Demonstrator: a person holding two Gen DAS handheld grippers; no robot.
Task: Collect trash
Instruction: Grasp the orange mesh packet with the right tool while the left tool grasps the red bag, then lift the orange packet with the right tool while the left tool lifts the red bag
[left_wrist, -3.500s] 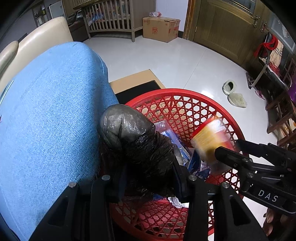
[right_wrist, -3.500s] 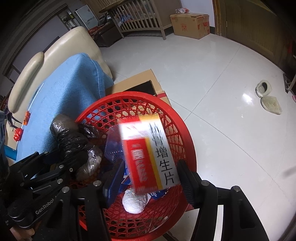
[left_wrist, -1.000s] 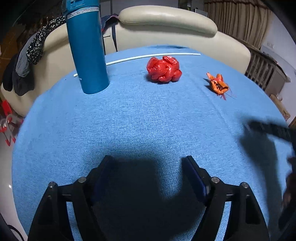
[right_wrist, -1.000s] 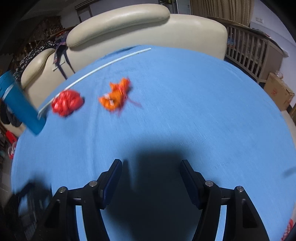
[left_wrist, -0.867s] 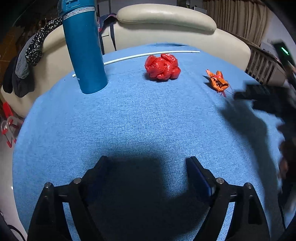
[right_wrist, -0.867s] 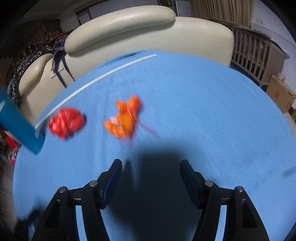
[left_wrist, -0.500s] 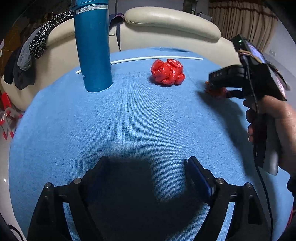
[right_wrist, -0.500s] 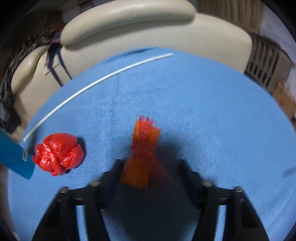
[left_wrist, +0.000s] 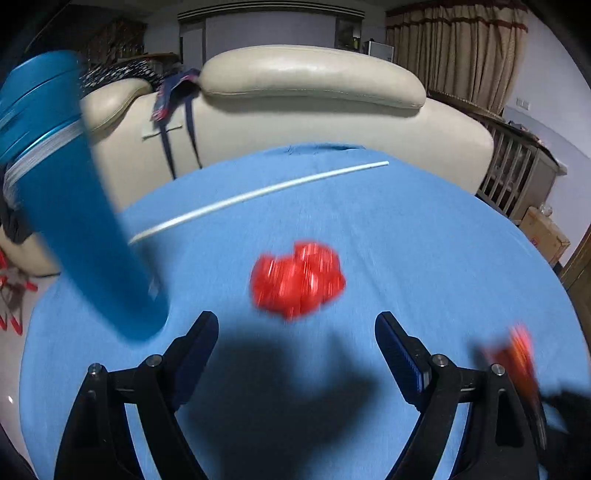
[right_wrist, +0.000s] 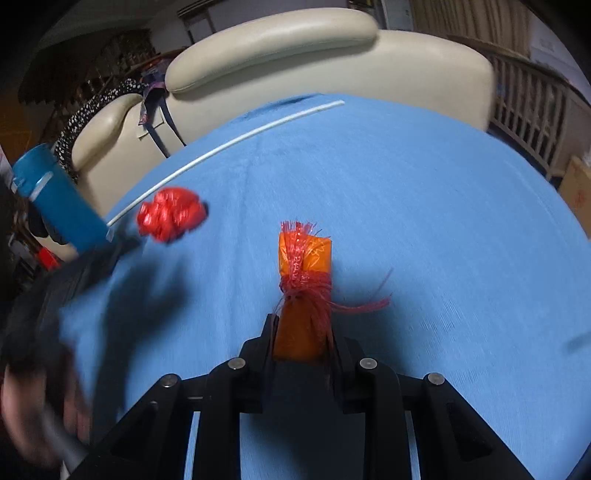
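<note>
A crumpled red plastic bag (left_wrist: 297, 279) lies on the blue tablecloth (left_wrist: 424, 236), just ahead of my open, empty left gripper (left_wrist: 295, 350). It also shows in the right wrist view (right_wrist: 170, 214). My right gripper (right_wrist: 301, 332) is shut on an orange wrapper tied with red string (right_wrist: 304, 269), held just above the cloth. The wrapper shows blurred at the right edge of the left wrist view (left_wrist: 519, 350).
A tall blue bottle (left_wrist: 74, 229) stands on the cloth at the left, close to my left gripper. A thin white rod (left_wrist: 258, 192) lies across the far side. A cream sofa (left_wrist: 314, 92) stands behind the table. A cardboard box (left_wrist: 546, 236) sits on the floor at right.
My left gripper has moved forward toward the red bag. My right gripper has closed on the orange wrapper, which lay loose between its fingers half a second ago.
</note>
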